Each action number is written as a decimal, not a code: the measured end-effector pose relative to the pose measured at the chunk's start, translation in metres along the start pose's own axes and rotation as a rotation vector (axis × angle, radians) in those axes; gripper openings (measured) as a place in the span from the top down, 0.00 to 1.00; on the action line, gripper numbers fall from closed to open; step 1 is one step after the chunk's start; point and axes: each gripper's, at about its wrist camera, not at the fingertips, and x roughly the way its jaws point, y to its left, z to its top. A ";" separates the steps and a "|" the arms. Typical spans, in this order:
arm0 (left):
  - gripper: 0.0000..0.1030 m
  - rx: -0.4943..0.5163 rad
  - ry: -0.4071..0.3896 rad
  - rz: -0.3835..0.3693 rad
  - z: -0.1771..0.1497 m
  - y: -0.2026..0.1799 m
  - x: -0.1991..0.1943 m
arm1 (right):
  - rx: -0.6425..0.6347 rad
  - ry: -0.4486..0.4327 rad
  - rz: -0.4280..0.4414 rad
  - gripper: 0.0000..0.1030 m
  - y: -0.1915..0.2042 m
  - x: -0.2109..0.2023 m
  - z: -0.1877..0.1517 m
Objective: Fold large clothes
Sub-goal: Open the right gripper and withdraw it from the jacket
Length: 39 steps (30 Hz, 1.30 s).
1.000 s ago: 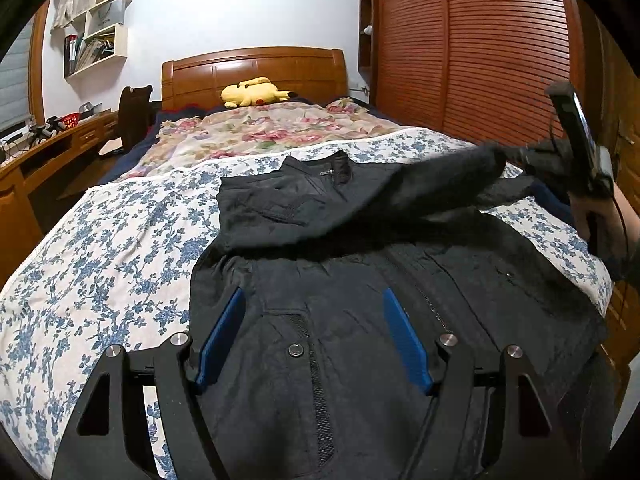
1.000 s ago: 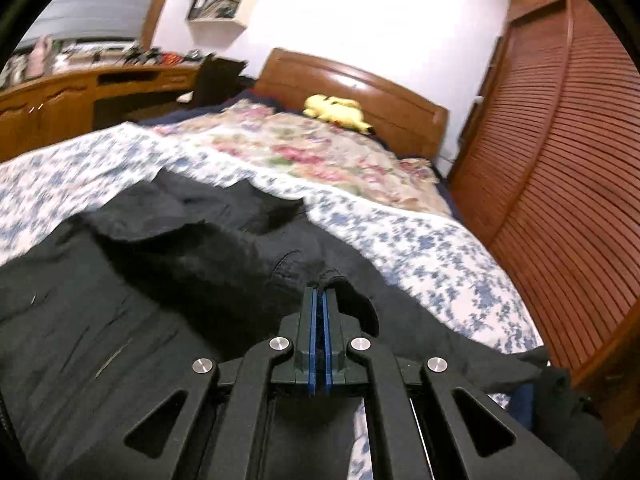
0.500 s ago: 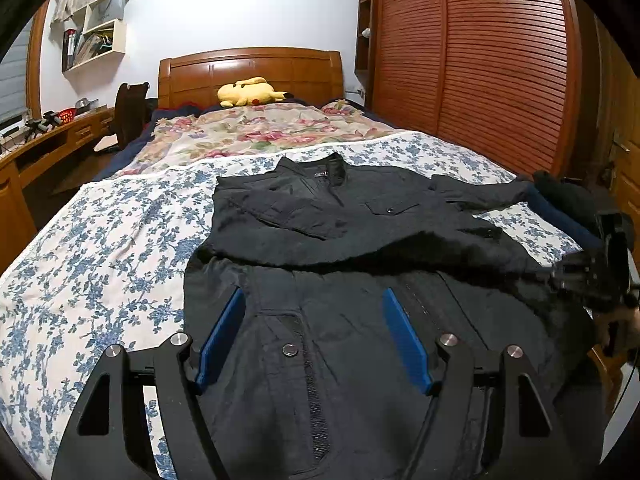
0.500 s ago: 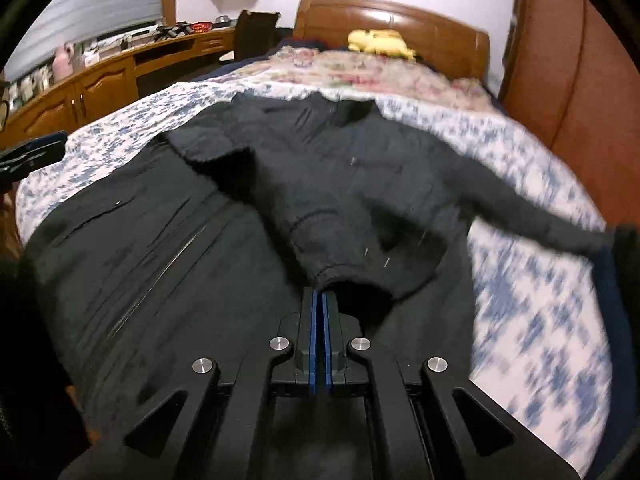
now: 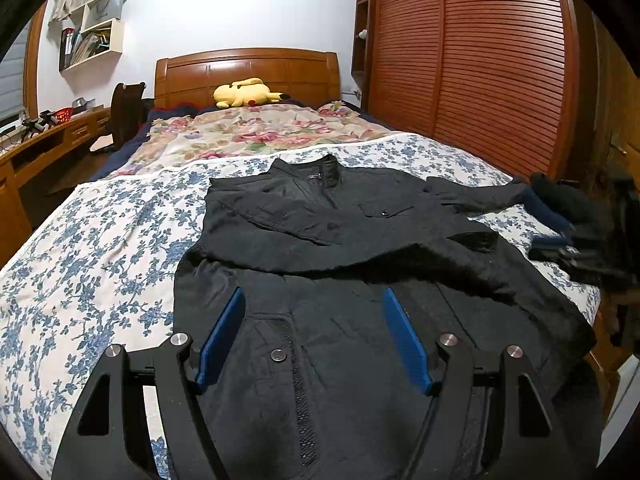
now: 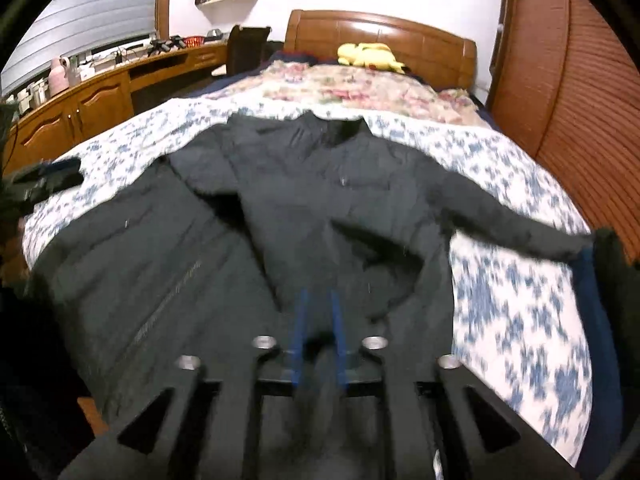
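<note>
Left wrist view: looked down along the left hand-held gripper (image 5: 314,340), blue pads (image 5: 222,338) spread wide, nothing between them, poised just above the lower front of the black jacket (image 5: 360,240). Jacket spread flat, front up, on the blue-flowered bedspread (image 5: 100,248), collar toward the wooden headboard (image 5: 248,72), one sleeve (image 5: 288,236) folded across the chest, the other stretched toward the bed's right edge. Yellow plush toy (image 5: 244,94) against the headboard; dark folded clothes (image 5: 560,216) at the right edge; slatted wardrobe (image 5: 480,60) beyond. Right hand-held gripper only a dark blur at the far right.

Right wrist view, blurred: right hand-held gripper (image 6: 318,336) with jaws opening, a narrow gap between the blue pads, dark sleeve cloth (image 6: 352,272) lying in and just ahead of that gap; pads' pressing on it could not be told. Jacket (image 6: 280,184) across the bedspread (image 6: 520,320), bench (image 6: 100,92) along the left wall.
</note>
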 end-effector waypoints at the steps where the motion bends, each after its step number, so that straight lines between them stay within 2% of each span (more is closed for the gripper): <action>1: 0.30 0.003 0.000 0.002 0.000 0.000 0.001 | -0.002 -0.009 0.011 0.63 0.001 0.007 0.009; 6: 0.30 0.011 0.002 0.013 0.000 -0.004 0.002 | 0.016 0.000 0.076 0.63 0.009 0.062 0.044; 10: 0.30 0.014 0.009 0.017 -0.001 -0.004 0.002 | 0.029 0.042 0.101 0.63 0.017 0.108 0.063; 14: 0.30 0.017 0.014 0.018 -0.001 -0.004 0.002 | 0.029 0.090 0.136 0.63 0.023 0.134 0.064; 20: 0.30 0.017 0.006 0.012 0.000 -0.005 0.000 | -0.019 0.214 0.170 0.63 0.043 0.150 0.036; 22: 0.30 0.011 0.003 0.010 0.000 -0.005 0.000 | -0.024 0.199 0.154 0.63 0.045 0.148 0.029; 25: 0.30 0.013 0.007 0.016 0.000 -0.005 0.002 | 0.041 0.188 0.176 0.63 0.037 0.146 0.027; 27: 0.30 0.018 0.014 0.017 -0.001 -0.006 0.004 | 0.026 0.174 0.174 0.63 0.037 0.138 0.024; 34: 0.30 0.017 0.028 0.017 -0.001 -0.009 0.009 | 0.047 0.091 0.178 0.63 0.025 0.079 -0.002; 39: 0.30 0.024 0.038 0.010 0.000 -0.017 0.015 | 0.072 0.065 0.124 0.63 0.009 0.044 -0.025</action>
